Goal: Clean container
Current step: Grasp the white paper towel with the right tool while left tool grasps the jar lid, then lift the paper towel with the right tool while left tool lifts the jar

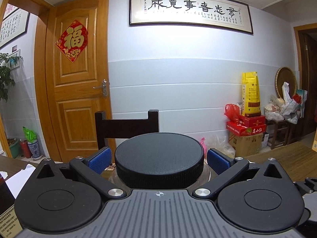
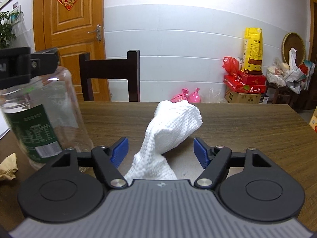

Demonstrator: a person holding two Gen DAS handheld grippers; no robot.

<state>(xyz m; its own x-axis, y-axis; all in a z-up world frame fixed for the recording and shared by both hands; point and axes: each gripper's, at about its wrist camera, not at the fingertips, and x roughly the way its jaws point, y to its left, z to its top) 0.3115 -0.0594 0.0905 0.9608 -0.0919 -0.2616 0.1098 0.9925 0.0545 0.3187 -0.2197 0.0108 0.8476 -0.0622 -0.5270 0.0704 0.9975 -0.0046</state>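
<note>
Between the right gripper (image 2: 160, 150) and its blue pads (image 2: 119, 151), a white cloth (image 2: 172, 130) rises untouched, jaws apart. Beside it on the wooden table (image 2: 247, 130) stands the clear container (image 2: 45, 111), its black lid (image 1: 159, 158) between the left gripper (image 1: 158, 159) pads; whether they press the container I cannot tell. Beyond stand a dark chair (image 2: 110, 67) and a door (image 2: 77, 29).

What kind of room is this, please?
Probably a dining room at home: a wooden table with a chair, framed calligraphy on the wall, and food boxes stacked against it.
</note>
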